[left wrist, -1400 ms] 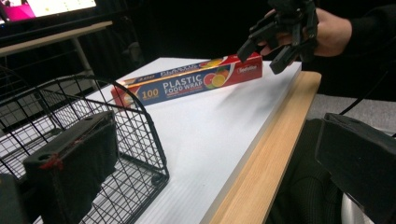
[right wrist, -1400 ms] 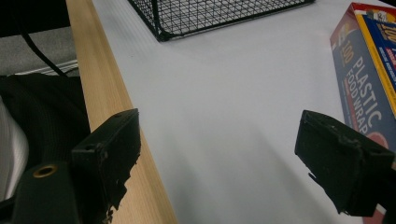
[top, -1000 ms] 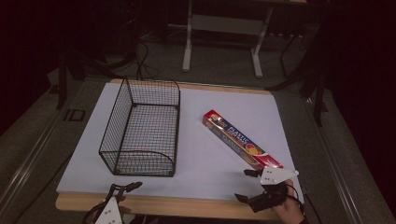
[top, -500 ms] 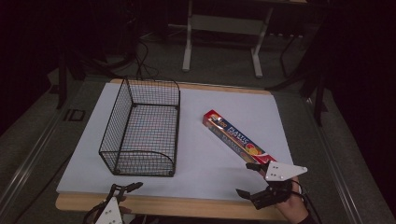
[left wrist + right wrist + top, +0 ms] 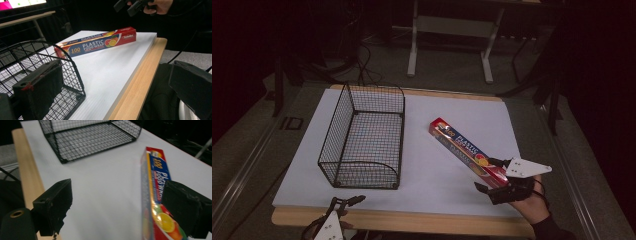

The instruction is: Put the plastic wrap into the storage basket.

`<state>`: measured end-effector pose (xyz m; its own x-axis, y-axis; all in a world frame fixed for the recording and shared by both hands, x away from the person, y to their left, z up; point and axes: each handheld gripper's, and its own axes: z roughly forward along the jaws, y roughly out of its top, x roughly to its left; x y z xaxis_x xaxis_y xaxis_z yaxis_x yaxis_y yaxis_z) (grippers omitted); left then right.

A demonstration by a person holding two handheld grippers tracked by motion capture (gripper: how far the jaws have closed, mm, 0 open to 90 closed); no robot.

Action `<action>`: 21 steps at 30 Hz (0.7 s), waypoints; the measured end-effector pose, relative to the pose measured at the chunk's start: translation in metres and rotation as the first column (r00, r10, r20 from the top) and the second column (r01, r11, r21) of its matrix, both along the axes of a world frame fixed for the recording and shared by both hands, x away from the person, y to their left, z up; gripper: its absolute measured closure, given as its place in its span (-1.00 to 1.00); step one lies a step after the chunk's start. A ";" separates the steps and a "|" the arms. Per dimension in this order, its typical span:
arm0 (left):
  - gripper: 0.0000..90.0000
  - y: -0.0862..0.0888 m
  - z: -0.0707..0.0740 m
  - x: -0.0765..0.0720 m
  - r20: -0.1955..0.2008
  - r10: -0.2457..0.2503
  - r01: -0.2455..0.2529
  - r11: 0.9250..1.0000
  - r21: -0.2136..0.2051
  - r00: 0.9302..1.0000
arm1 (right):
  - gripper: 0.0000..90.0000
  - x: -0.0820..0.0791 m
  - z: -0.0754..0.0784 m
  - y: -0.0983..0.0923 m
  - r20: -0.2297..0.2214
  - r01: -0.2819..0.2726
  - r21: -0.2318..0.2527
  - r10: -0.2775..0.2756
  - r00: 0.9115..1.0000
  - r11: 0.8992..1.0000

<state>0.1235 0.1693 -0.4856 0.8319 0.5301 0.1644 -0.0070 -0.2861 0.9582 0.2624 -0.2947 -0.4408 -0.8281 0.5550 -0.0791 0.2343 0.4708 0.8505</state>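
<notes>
A long red and blue box of plastic food wrap (image 5: 464, 150) lies slantwise on the white board (image 5: 432, 150), right of a black wire basket (image 5: 364, 142). My right gripper (image 5: 484, 173) hovers at the box's near end. Its jaws have just been opening and stand wide apart. In the right gripper view the box (image 5: 156, 185) runs along beside the right jaw, unpressed, and bare board fills the gap of the right gripper (image 5: 116, 200). My left gripper (image 5: 347, 201) rests open off the table's front edge. In the left gripper view the left gripper (image 5: 115, 87) faces the basket (image 5: 37, 65) and the box (image 5: 96, 43).
The board lies on a wooden table whose front edge (image 5: 412, 222) shows as a light strip. Behind the table stand metal table legs (image 5: 414, 45) and cables on a dark floor. A hand holds the right gripper (image 5: 132, 6) above the box's end in the left gripper view.
The right gripper has risen and shifted slightly right, up to the box's near end, with its jaws a little wider. The left gripper, box and basket have not moved.
</notes>
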 end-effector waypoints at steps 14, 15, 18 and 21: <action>-1.00 -0.001 0.000 0.000 0.000 -0.006 0.006 1.000 0.006 1.000 | -0.72 0.043 -0.017 -0.020 -0.075 0.108 -0.078 -0.114 0.991 0.991; -1.00 -0.001 0.000 0.000 0.001 -0.006 0.006 1.000 0.006 1.000 | -0.72 0.043 -0.017 -0.020 -0.075 0.108 -0.078 -0.114 0.991 0.991; -1.00 -0.001 -0.001 0.000 -0.002 -0.006 0.006 1.000 0.009 1.000 | -0.73 0.054 -0.024 -0.022 -0.124 0.137 -0.107 -0.150 0.981 0.985; -1.00 -0.002 -0.001 0.000 -0.003 -0.009 0.009 1.000 0.012 1.000 | -0.73 0.062 -0.029 -0.024 -0.161 0.158 -0.130 -0.179 0.971 0.979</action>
